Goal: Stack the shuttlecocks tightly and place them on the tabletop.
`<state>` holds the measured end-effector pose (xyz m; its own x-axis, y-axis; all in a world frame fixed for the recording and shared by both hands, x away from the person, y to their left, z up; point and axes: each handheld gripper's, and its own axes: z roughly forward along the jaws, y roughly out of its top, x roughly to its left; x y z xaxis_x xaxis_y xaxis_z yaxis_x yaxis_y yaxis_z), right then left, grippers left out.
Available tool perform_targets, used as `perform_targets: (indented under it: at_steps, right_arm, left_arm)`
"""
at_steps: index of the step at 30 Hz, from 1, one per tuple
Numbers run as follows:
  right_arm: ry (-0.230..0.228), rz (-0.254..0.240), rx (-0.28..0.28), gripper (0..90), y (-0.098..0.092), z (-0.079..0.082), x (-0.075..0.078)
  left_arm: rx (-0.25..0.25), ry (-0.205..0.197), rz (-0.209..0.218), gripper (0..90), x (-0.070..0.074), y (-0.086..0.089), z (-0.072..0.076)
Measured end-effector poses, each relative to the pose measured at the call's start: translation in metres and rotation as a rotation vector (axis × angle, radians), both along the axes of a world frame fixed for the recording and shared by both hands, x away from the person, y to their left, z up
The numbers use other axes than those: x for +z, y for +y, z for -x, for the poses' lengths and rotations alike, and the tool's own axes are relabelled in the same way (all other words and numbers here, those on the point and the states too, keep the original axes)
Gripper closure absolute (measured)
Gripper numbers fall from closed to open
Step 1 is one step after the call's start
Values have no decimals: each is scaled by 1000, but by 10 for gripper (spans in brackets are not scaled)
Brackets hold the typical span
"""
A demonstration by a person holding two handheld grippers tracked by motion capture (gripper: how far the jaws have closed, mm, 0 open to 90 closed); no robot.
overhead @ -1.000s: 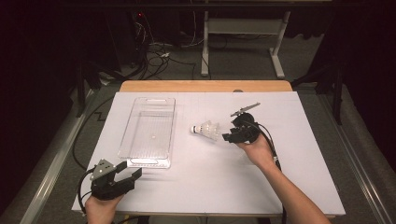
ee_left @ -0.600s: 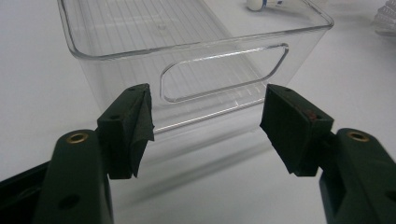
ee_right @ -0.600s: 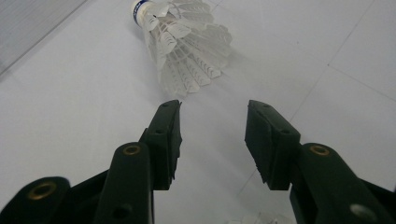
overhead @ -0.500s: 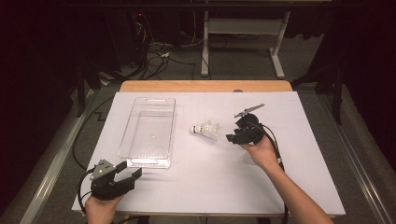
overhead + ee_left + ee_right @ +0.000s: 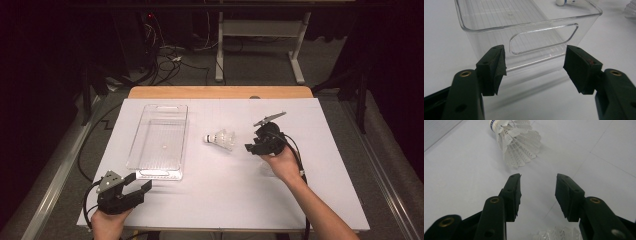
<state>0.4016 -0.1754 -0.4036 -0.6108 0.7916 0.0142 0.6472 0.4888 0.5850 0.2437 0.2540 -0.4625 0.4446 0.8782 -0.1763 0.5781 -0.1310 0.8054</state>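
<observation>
We ease our open right tongs (image 5: 537,195) squarely onto the white feathered shuttlecock (image 5: 517,142) mid-bench, closing gently; left tongs (image 5: 535,72) wait open.

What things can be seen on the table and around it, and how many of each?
shuttlecock: one in plain sight, white with a white cork tip, lying on its side in the middle of the table, just ahead of the right claw; more white feathers show at the bottom edge of the right gripper view, too cut off to count
bin: one, clear plastic, nothing in it, left half of the table
table: one, white top with a wooden far edge
cables: several, dark, on the floor behind the table
left claw: one, black, open, near left corner, pointing at the bin's near end
right claw: one, black, open, not touching the shuttlecock
</observation>
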Motion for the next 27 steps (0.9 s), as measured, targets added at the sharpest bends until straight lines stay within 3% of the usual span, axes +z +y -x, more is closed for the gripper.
perform_targets:
  at_steps: [27]
  right_arm:
    - [7, 8, -54, 561, -23, 4, 6]
  left_arm:
    - [2, 2, 5, 348, 0, 0, 0]
